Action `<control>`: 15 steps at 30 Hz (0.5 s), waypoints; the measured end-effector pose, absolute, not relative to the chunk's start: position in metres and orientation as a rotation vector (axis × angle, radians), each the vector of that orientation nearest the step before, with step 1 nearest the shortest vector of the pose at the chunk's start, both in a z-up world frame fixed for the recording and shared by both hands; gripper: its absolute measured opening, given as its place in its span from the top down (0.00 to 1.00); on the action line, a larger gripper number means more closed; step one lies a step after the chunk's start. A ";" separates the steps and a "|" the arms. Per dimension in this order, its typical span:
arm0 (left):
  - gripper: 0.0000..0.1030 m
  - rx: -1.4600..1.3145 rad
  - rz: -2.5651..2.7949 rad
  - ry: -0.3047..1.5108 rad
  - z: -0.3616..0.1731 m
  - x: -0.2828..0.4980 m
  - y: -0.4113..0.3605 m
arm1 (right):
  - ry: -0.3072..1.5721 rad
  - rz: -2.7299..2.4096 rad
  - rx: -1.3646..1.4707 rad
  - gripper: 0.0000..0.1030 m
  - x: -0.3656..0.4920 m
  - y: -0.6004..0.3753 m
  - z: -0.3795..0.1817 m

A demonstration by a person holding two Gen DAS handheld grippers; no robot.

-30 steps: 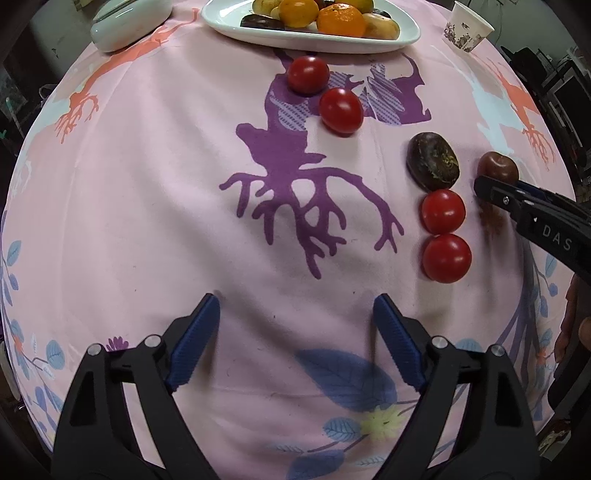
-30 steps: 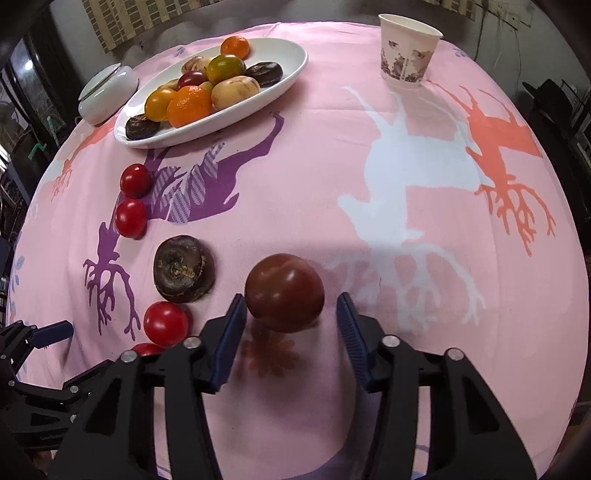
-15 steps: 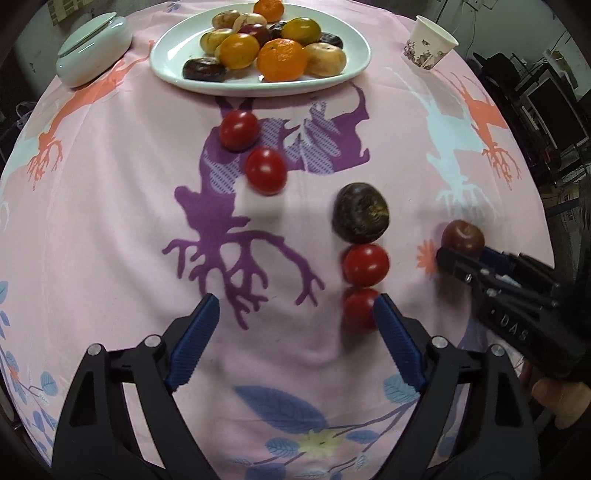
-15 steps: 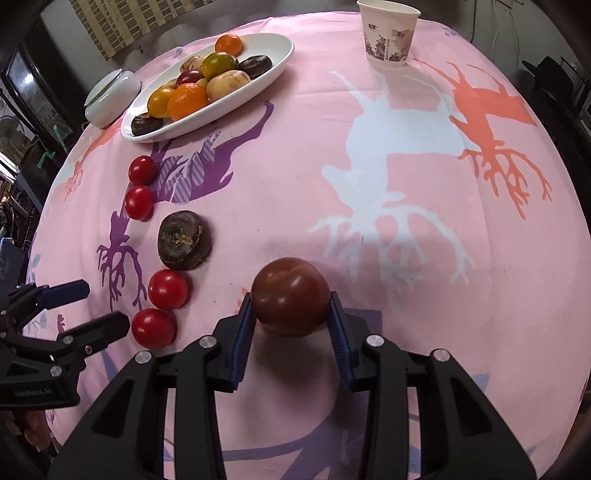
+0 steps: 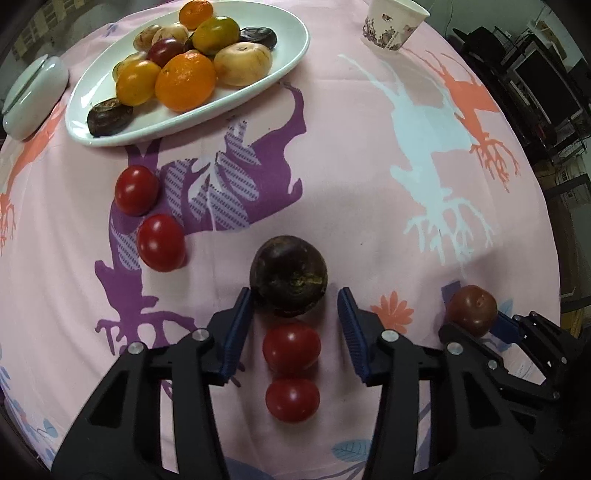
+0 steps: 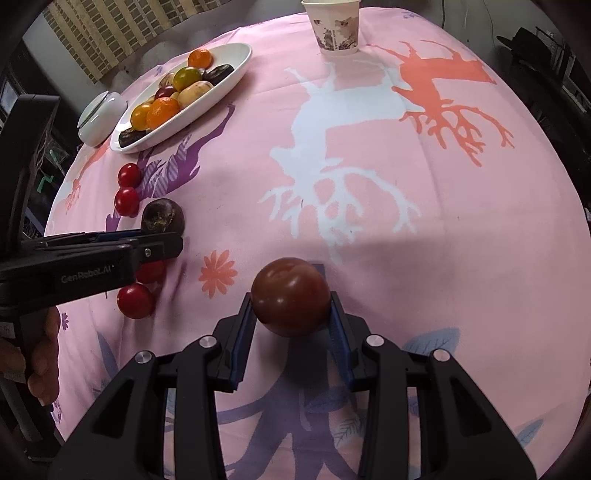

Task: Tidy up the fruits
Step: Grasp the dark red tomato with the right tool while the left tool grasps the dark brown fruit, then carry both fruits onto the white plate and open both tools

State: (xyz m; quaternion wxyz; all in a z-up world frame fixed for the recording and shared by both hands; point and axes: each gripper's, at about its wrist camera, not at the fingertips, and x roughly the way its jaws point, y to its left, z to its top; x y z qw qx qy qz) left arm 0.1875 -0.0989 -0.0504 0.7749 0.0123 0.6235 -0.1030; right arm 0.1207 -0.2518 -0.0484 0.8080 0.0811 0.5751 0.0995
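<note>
Judging by the filled plate (image 5: 295,55), sorting is partly done: a brown tomato (image 6: 291,297) is pinched by the right hand-held gripper (image 6: 291,317), while the left hand-held gripper (image 5: 293,325) is spread around loose fruit

Round table under a pink tablecloth (image 5: 332,177) printed with purple, white and orange deer. Near far-left edge: white oval plate (image 5: 295,48) heaped with fruit; lidded white dish (image 5: 33,92) just beyond it. Paper cup (image 5: 391,26) at far edge. Toward the left edge: two pairs of red tomatoes (image 5: 136,190), a dark round fruit (image 5: 288,275) between the pairs.
</note>
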 end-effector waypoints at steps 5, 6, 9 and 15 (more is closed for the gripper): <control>0.59 0.028 -0.225 1.330 -0.051 0.196 -0.100 | 1.234 0.214 0.163 0.62 0.122 -0.248 -0.050; 0.60 0.018 -0.232 1.327 -0.051 0.196 -0.098 | 1.236 0.216 0.166 0.63 0.123 -0.248 -0.050; 0.60 -0.024 -0.228 1.307 -0.043 0.189 -0.083 | 1.237 0.224 0.169 0.63 0.124 -0.245 -0.048; 0.60 -0.100 -0.193 1.261 -0.020 0.177 -0.045 | 1.215 0.250 0.172 0.62 0.132 -0.234 -0.035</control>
